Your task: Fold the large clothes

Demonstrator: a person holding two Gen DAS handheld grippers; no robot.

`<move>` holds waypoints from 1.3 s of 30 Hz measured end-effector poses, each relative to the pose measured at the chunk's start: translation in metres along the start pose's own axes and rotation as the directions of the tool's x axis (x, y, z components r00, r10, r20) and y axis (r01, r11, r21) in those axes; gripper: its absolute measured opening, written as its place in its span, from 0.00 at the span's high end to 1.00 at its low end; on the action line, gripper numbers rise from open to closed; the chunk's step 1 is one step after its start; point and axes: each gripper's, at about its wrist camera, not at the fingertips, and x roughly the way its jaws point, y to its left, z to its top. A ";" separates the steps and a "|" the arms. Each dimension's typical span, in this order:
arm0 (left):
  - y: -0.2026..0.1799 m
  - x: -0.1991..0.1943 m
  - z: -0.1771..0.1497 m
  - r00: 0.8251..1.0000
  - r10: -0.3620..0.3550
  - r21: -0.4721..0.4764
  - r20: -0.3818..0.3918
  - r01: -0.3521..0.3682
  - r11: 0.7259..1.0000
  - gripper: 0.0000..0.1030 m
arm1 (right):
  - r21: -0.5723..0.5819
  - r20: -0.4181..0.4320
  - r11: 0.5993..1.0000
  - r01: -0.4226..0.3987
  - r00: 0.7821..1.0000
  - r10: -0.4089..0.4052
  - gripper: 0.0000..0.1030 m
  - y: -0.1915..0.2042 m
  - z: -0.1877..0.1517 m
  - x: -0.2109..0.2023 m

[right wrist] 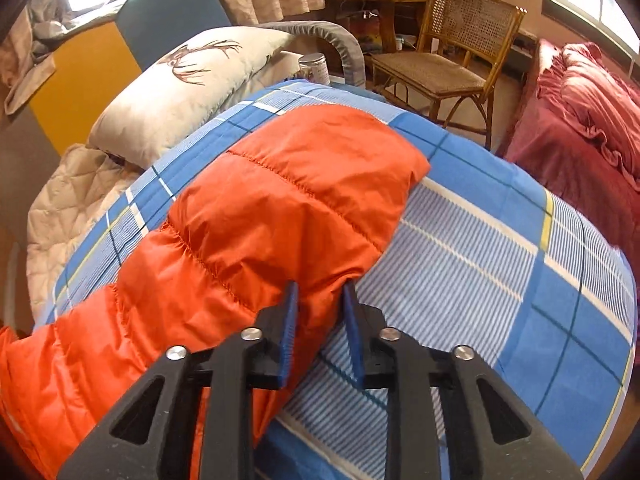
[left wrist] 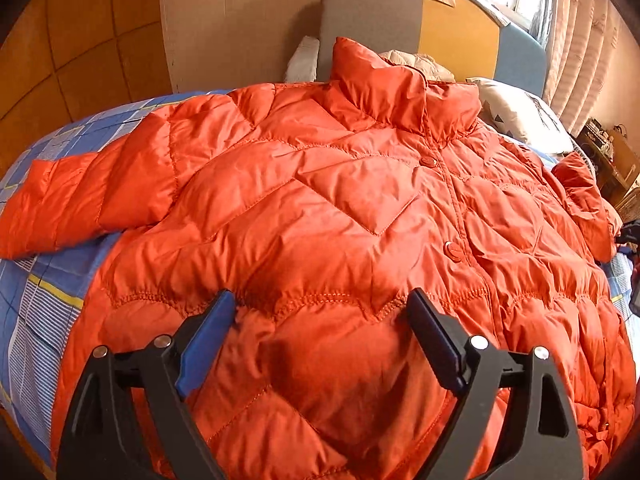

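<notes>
An orange quilted down jacket (left wrist: 340, 208) lies front up on a bed with a blue plaid sheet (left wrist: 48, 280), collar toward the headboard, both sleeves spread out. My left gripper (left wrist: 320, 304) is open wide and hovers over the lower front of the jacket, holding nothing. In the right wrist view the jacket's sleeve (right wrist: 288, 200) lies across the sheet (right wrist: 480, 260). My right gripper (right wrist: 320, 292) is closed around the lower edge of that sleeve, with orange fabric pinched between its blue pads (right wrist: 290, 320).
A deer-print pillow (right wrist: 188, 80) and a beige quilt (right wrist: 68, 200) lie at the head of the bed. A rattan chair (right wrist: 448, 60), a jar (right wrist: 314, 66) and a red-covered bed (right wrist: 580, 120) stand beyond the bed's side. Cardboard (left wrist: 240, 20) leans against the wall.
</notes>
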 end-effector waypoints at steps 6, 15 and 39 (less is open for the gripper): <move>-0.001 0.001 0.000 1.000 -0.004 0.005 0.001 0.004 1.000 0.15 | -0.173 0.103 0.984 0.034 0.995 -0.017 0.97 0.024 0.002 -0.020; -0.002 -0.008 0.001 0.999 -0.044 0.015 0.011 0.044 0.999 0.15 | -0.480 0.261 0.877 -0.009 0.953 0.153 0.97 0.106 -0.027 -0.103; 0.063 -0.018 0.031 0.938 -0.345 -0.206 0.029 0.344 0.916 0.17 | -0.795 -0.164 0.415 -0.443 0.815 0.556 0.17 0.250 -0.260 -0.229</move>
